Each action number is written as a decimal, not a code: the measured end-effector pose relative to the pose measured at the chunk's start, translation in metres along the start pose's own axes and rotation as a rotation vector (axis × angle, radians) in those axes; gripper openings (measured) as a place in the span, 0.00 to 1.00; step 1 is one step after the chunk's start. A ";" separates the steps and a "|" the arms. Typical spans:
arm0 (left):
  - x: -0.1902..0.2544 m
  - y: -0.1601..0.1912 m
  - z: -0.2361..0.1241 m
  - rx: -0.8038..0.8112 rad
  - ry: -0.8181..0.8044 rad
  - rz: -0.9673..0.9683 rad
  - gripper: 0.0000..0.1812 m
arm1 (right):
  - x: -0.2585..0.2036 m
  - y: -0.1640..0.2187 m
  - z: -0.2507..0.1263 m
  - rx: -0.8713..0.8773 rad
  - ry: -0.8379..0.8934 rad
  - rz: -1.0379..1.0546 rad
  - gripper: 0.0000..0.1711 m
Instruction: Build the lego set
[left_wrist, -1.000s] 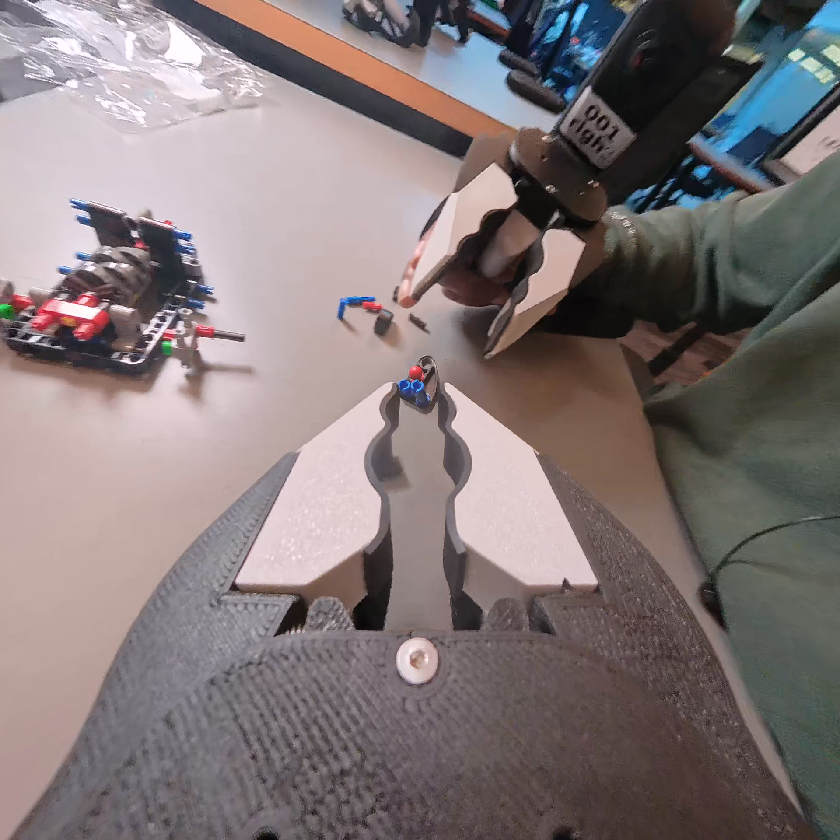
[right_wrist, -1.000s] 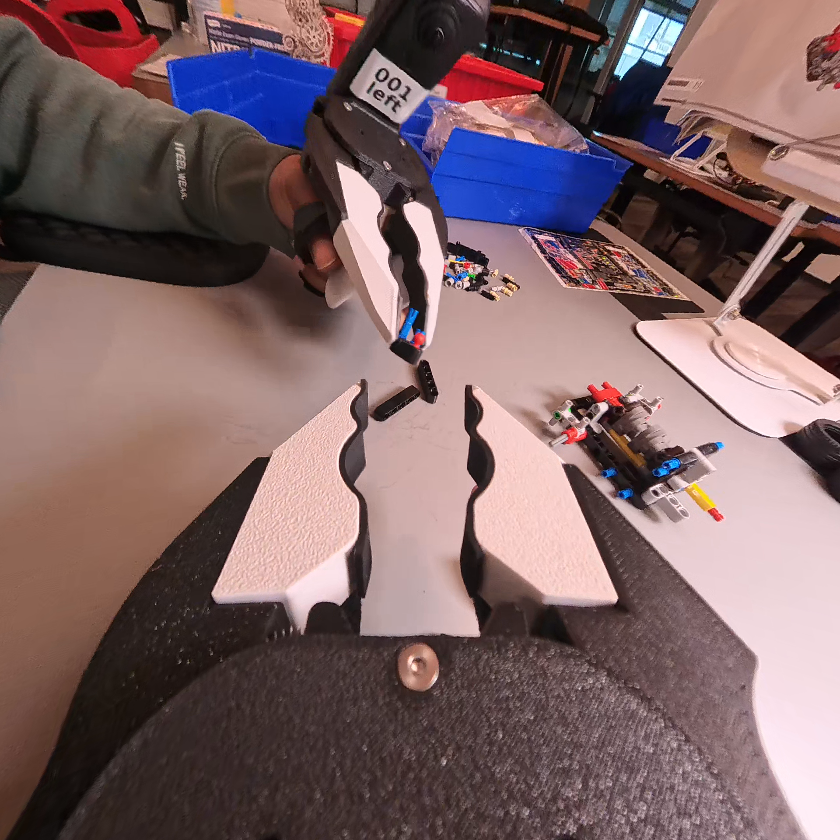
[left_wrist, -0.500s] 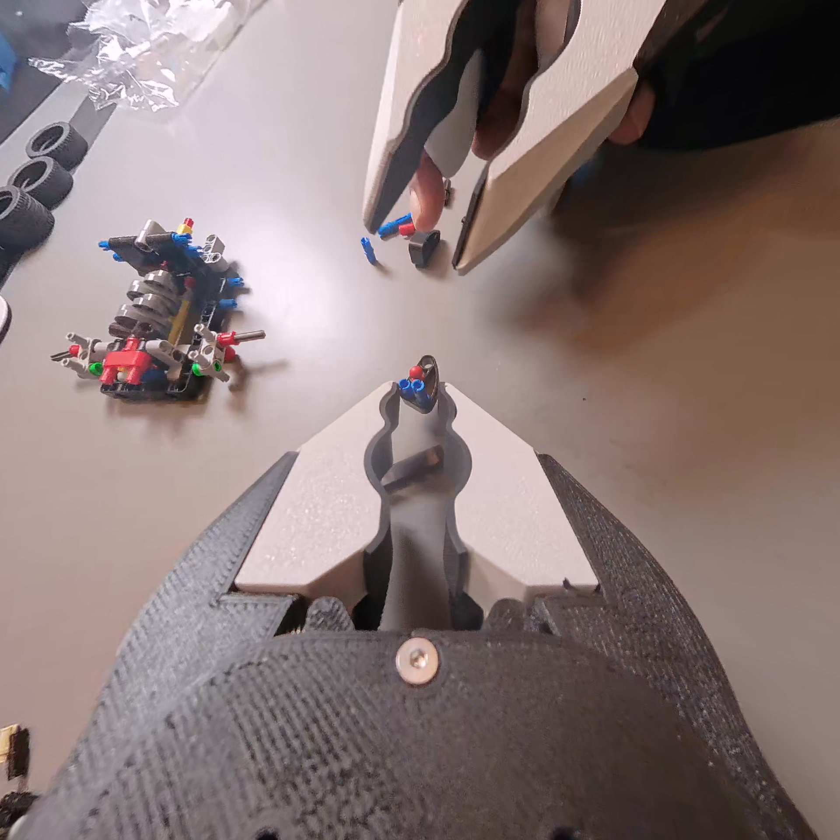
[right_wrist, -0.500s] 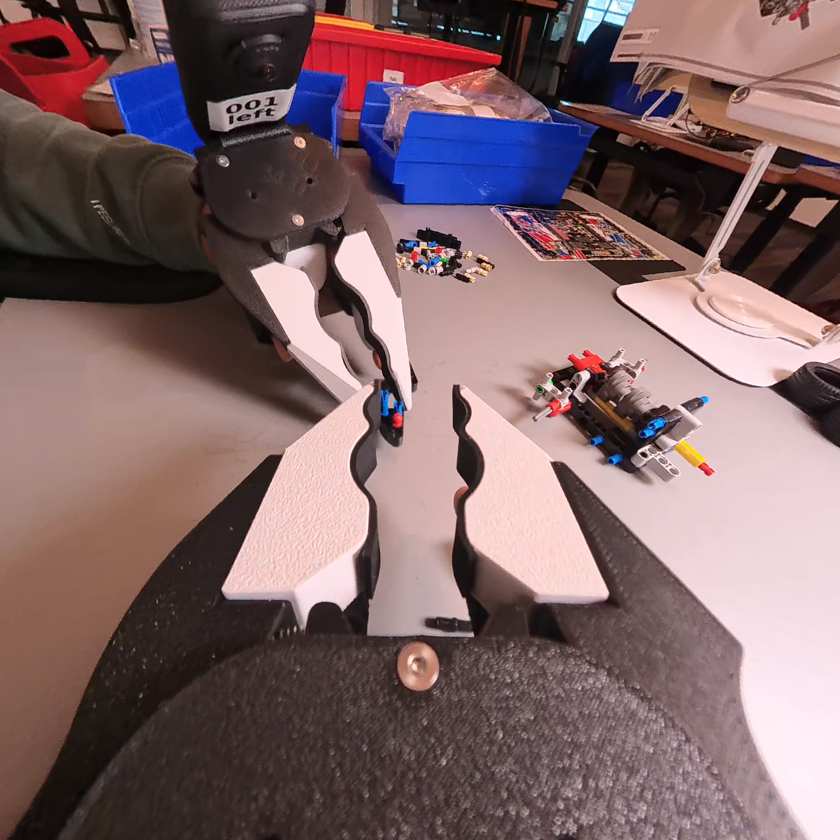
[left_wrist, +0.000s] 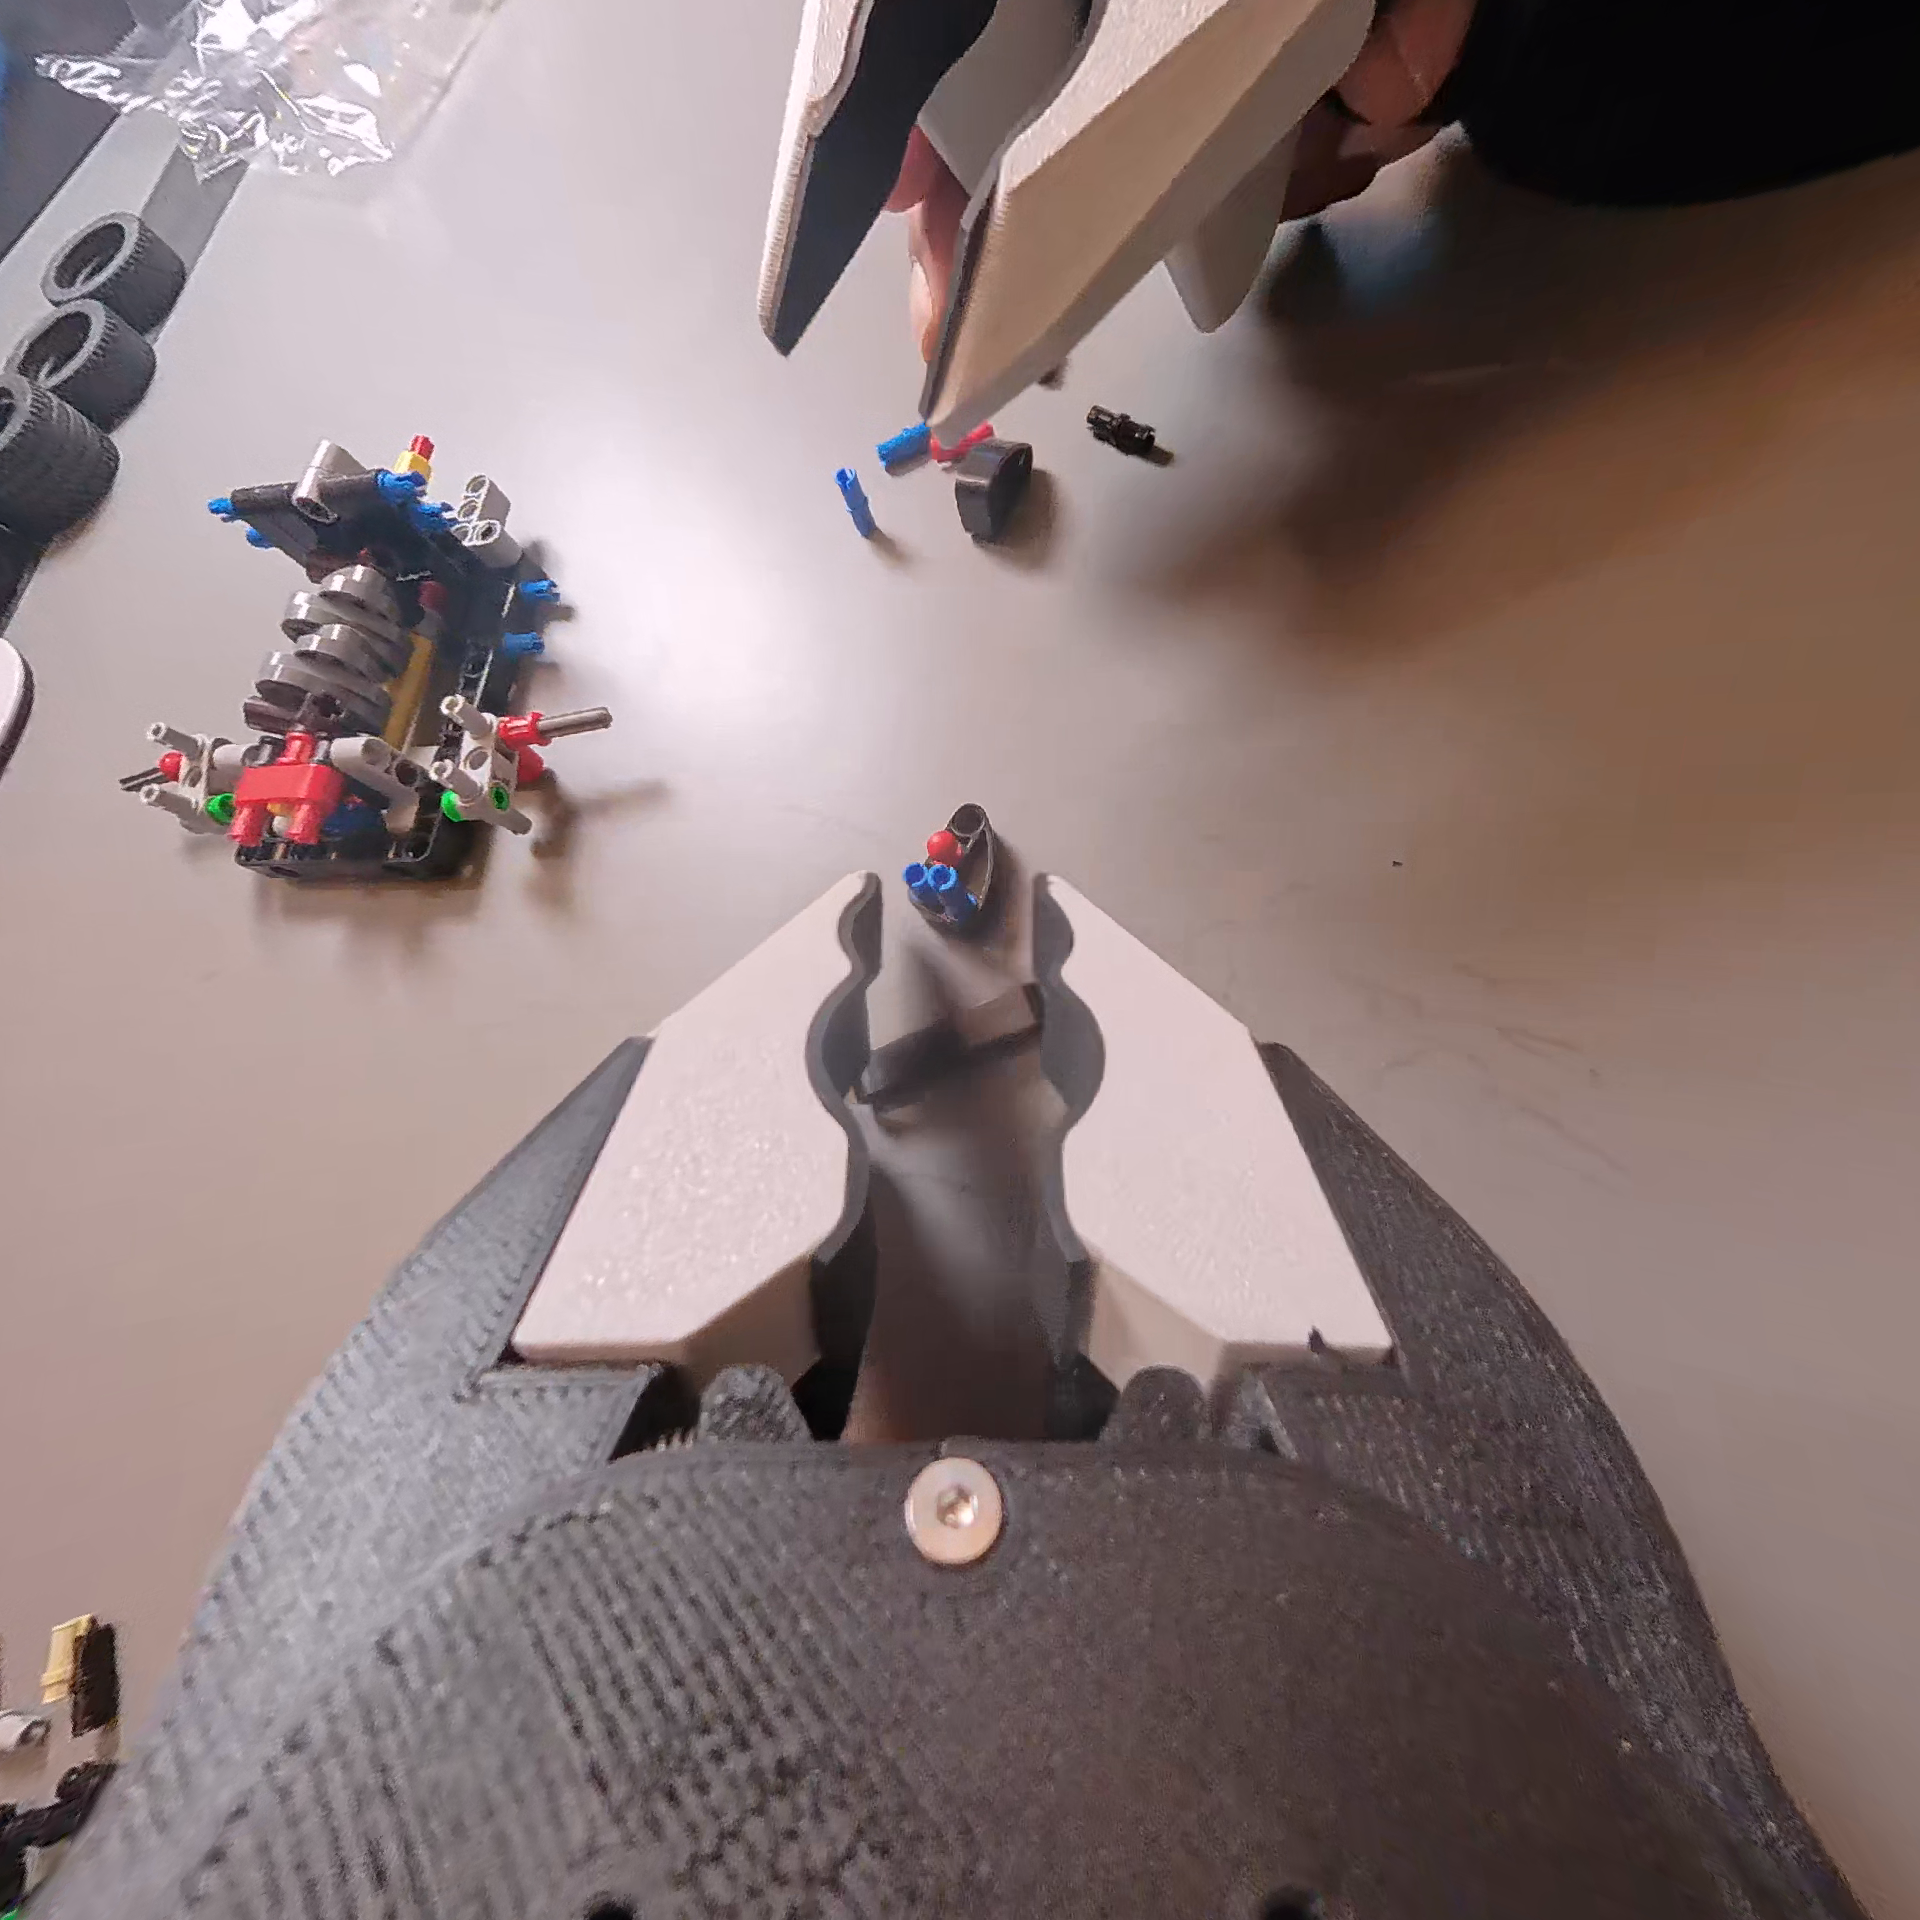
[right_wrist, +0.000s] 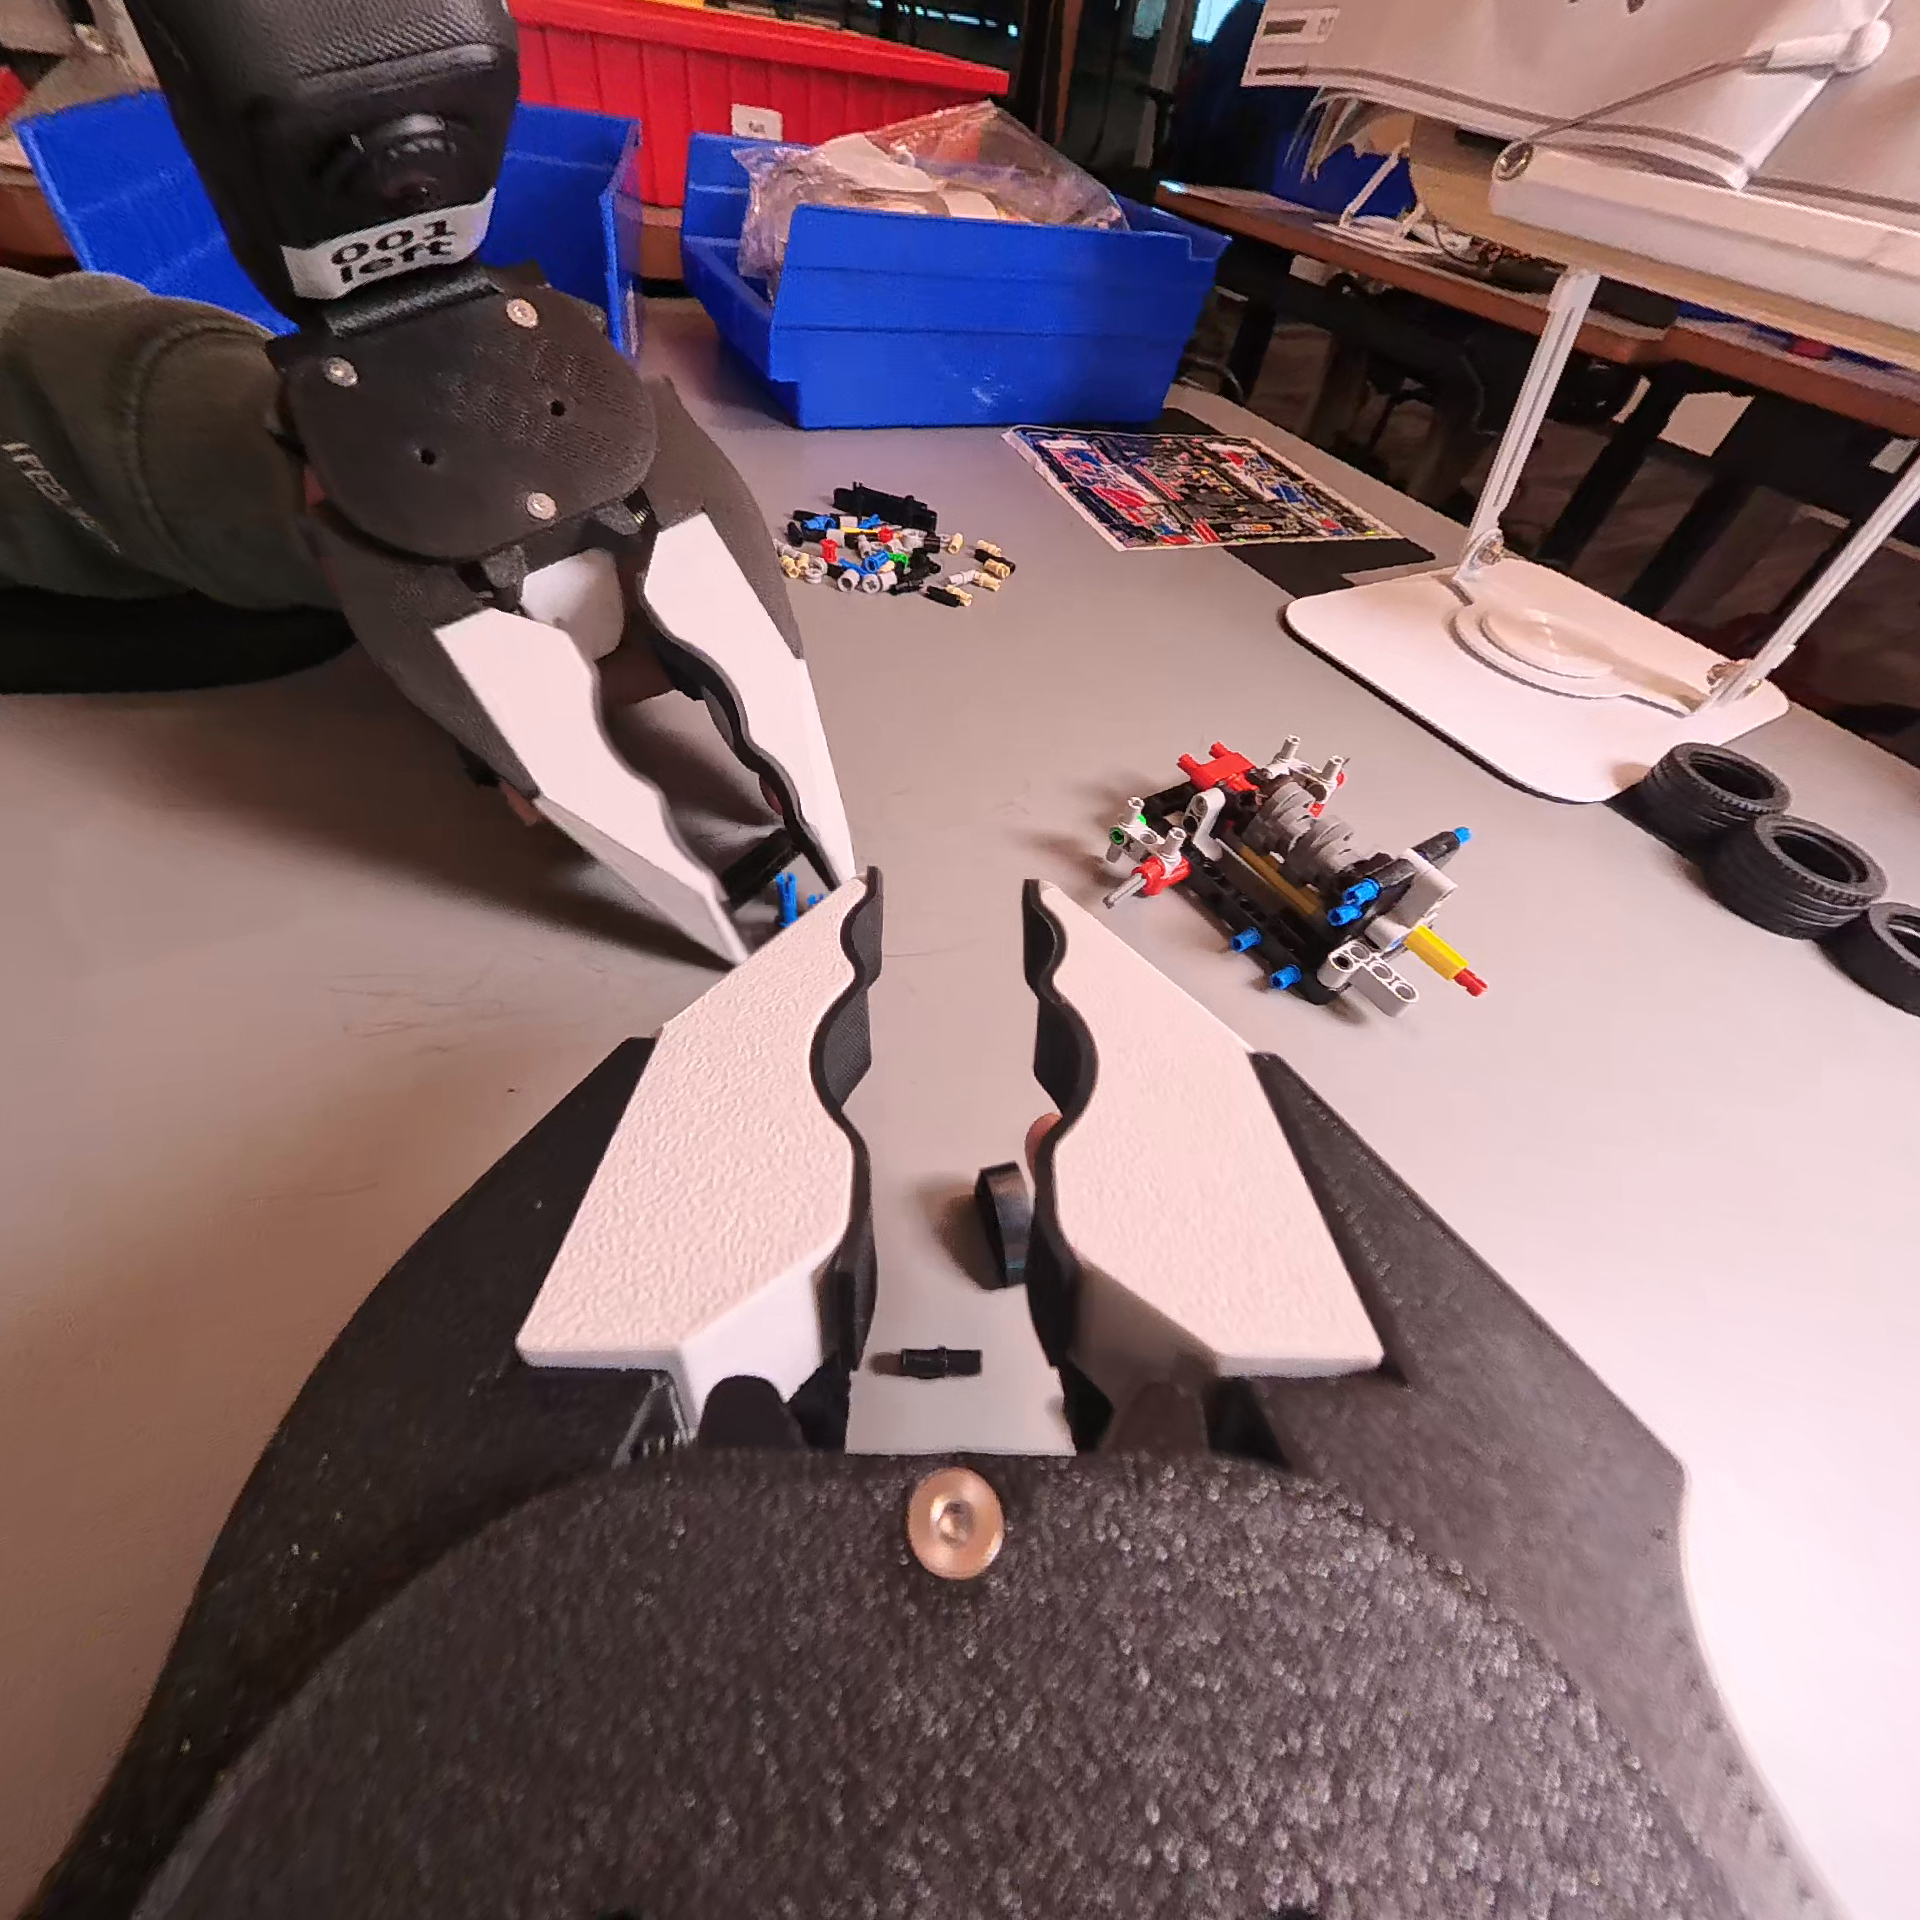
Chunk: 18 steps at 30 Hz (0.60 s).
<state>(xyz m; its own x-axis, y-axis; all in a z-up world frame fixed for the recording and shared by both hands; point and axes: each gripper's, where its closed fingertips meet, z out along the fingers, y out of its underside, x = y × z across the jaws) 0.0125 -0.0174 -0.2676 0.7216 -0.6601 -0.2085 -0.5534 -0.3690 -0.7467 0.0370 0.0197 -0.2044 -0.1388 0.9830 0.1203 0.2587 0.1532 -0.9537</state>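
A grey table (right_wrist: 312, 1039) fills both views. At the top of the right wrist view sit two blue bins (right_wrist: 966, 301), one stuffed with plastic bags, and a white lamp stand (right_wrist: 1538, 665) at the upper right. A printed sheet (right_wrist: 1195, 504) lies in front of the bins.

The left gripper (left_wrist: 957, 894) points up from the lower middle of its own view, jaws parted, with nothing gripped. The right gripper (right_wrist: 951, 904) rises from the bottom of its view, jaws likewise apart and empty, its tips close to the left one's.

The half-built lego car frame (left_wrist: 364, 686) rests on the table at the left of the left wrist view, well apart from both grippers. Black tyres (right_wrist: 1787, 862) are lined up at the right edge of the right wrist view. A heap of loose pieces (right_wrist: 894, 545) lies upper centre there.

A small black piece with blue and red pins (left_wrist: 956, 868) sits on the table just off the left gripper's tips. Near the right gripper's tips, in the upper middle of the left wrist view, lie a curved black piece (left_wrist: 995, 488), a blue pin (left_wrist: 854, 499) and a black pin (left_wrist: 1120, 428).
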 end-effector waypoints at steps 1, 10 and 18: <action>0.001 -0.001 -0.001 0.005 0.013 -0.012 0.18 | 0.002 0.000 0.000 0.002 0.006 0.004 0.14; -0.014 0.010 -0.030 0.036 0.054 -0.088 0.24 | 0.031 -0.006 -0.012 0.046 0.123 0.046 0.14; -0.011 0.022 -0.022 -0.036 0.034 -0.006 0.16 | 0.042 -0.008 -0.017 0.061 0.156 0.063 0.13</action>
<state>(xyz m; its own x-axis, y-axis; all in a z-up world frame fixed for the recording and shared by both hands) -0.0163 -0.0323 -0.2679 0.7104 -0.6798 -0.1821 -0.5644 -0.3957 -0.7245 0.0455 0.0613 -0.1873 0.0271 0.9949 0.0971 0.2033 0.0896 -0.9750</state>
